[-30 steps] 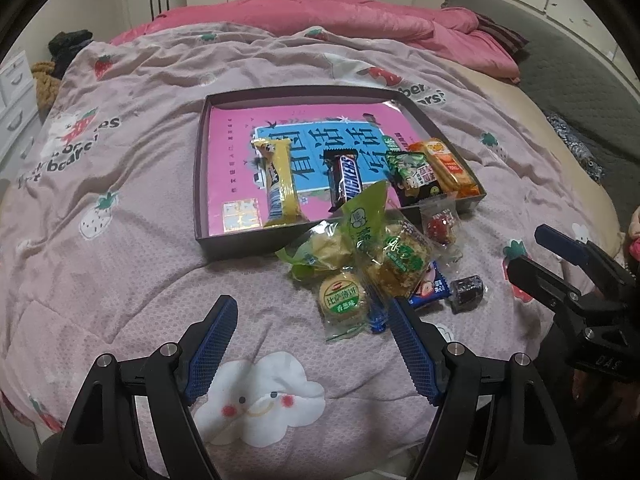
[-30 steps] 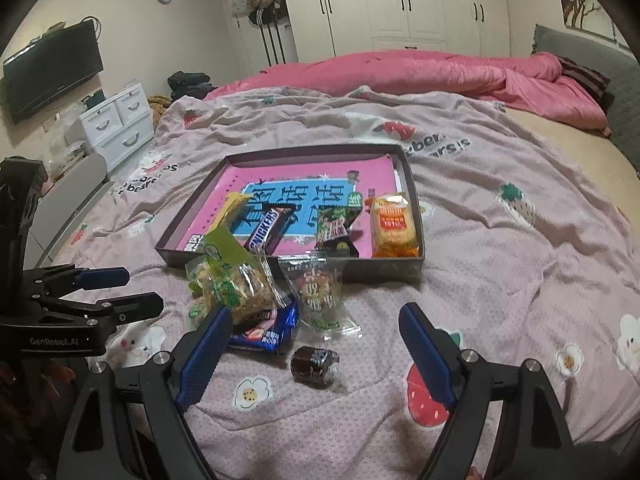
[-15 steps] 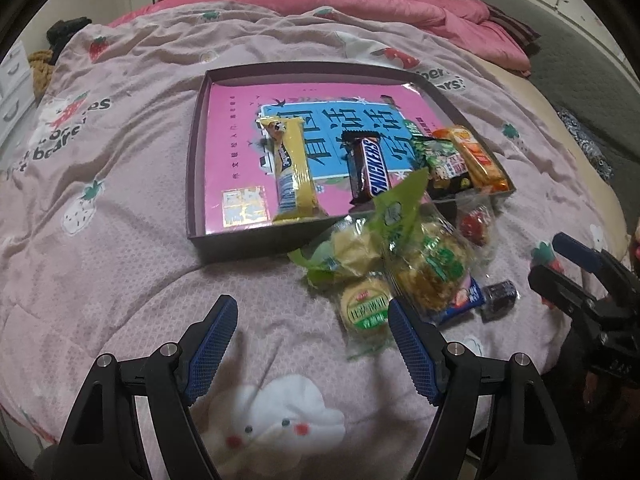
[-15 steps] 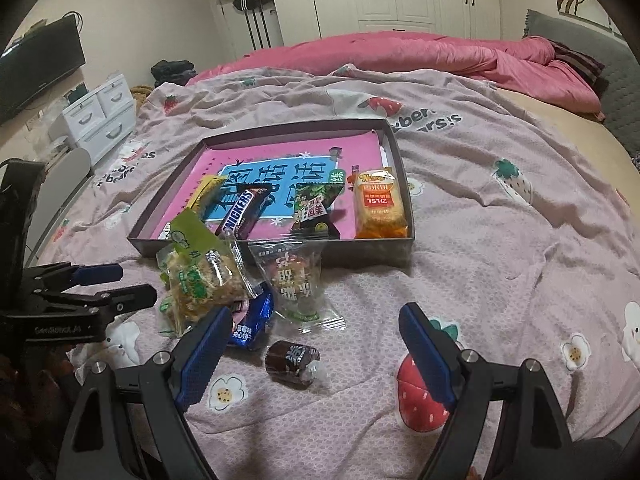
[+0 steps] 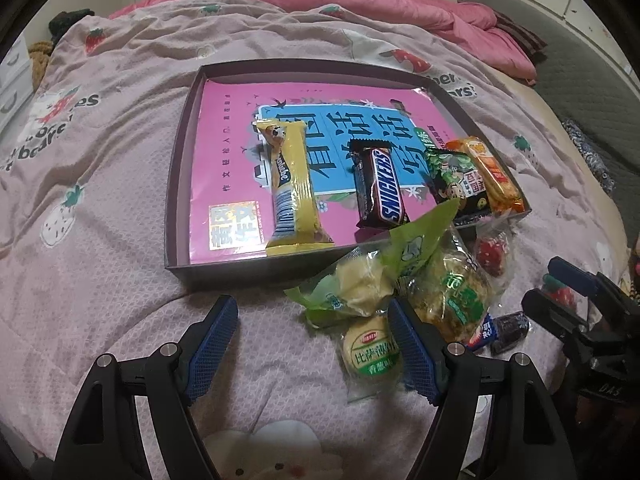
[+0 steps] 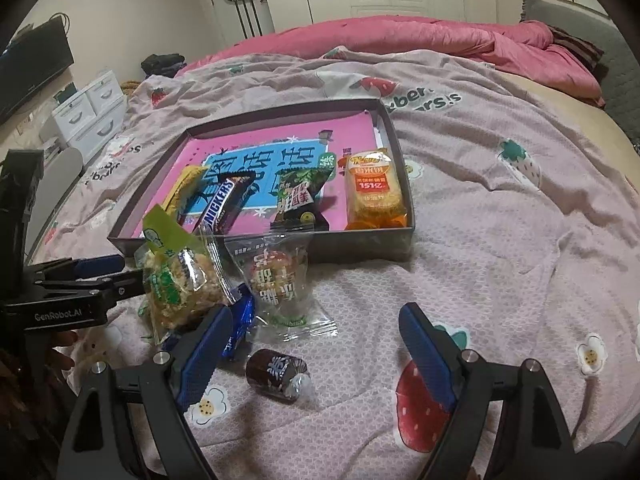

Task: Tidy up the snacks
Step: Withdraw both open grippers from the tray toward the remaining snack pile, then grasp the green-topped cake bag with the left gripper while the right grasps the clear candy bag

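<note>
A shallow dark tray (image 5: pixel 182 160) (image 6: pixel 394 128) lies on the bed, lined with a pink book. In it lie a yellow bar (image 5: pixel 294 188), a Snickers bar (image 5: pixel 382 188) (image 6: pixel 222 202), a green-black packet (image 5: pixel 460 180) (image 6: pixel 300 194) and an orange cracker pack (image 5: pixel 486 168) (image 6: pixel 372 192). A pile of loose snacks lies in front of the tray: a green bag (image 5: pixel 360 284), a round green biscuit (image 5: pixel 370 350), a clear bag of puffed snack (image 6: pixel 180 284), a clear candy bag (image 6: pixel 280 284) and a small dark candy (image 6: pixel 276 368). My left gripper (image 5: pixel 316 350) is open beside the pile. My right gripper (image 6: pixel 316 354) is open over the dark candy.
The bed is covered by a pink strawberry-print quilt (image 6: pixel 500 220), with a bunched pink duvet (image 6: pixel 440 40) at the far end. White drawers (image 6: pixel 92 108) and a wall screen (image 6: pixel 32 68) stand at the left. A grey headboard (image 5: pixel 580 60) is at the right.
Both grippers have sunk and moved in toward the snack pile, so tray and snacks look larger. Both sets of jaws have kept the same width.
</note>
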A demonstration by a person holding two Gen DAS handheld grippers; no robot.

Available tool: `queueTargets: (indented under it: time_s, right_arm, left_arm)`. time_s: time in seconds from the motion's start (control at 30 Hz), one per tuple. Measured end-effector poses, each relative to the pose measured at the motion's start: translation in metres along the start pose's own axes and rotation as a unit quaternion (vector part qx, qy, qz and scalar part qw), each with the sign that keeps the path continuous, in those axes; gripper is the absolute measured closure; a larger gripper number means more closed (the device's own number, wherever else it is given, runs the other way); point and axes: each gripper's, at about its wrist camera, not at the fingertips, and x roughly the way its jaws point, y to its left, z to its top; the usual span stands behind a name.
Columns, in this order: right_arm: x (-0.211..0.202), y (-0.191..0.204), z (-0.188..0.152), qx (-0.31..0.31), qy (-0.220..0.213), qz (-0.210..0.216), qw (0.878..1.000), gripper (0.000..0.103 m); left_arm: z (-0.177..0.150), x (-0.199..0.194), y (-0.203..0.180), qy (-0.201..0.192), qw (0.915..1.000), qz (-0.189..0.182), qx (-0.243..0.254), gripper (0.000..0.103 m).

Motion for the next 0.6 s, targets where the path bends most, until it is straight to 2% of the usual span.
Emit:
queueTargets:
  time_s: [0.3, 0.6]
  right_arm:
    - [0.017, 0.005, 0.002, -0.021, 0.006, -0.007, 1.0, 0.019]
    - [0.024, 0.005, 0.008, -0.027, -0.001, 0.005, 1.0, 0.027]
  left_arm:
    - [0.005, 0.009, -0.005, -0.001, 1.0, -0.006, 0.0, 0.024]
    - [0.008, 0.018, 0.0, 0.004, 0.9995, -0.016, -0.028, 0.024]
